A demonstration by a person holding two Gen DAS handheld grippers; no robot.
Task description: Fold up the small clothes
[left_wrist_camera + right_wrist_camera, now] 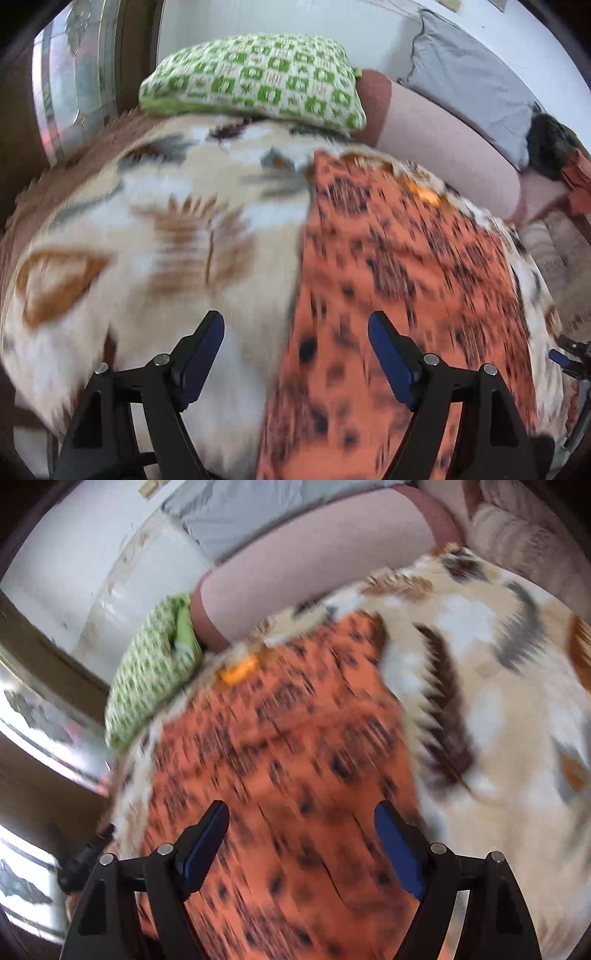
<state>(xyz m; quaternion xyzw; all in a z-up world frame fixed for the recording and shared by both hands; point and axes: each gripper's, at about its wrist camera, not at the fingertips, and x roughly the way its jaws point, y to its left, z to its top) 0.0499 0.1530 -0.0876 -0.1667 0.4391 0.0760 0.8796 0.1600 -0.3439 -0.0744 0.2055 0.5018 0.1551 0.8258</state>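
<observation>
left gripper (295, 328): jaws apart, nothing between
right gripper (301, 818): jaws apart, nothing between
orange spotted garment (288, 746): flat on patterned blanket (155, 221)
green pillow (255, 81): beyond, blurred

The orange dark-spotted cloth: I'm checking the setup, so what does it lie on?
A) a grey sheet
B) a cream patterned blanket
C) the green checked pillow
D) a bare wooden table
B: the orange dark-spotted cloth lies flat on the cream patterned blanket, which shows around it.
</observation>
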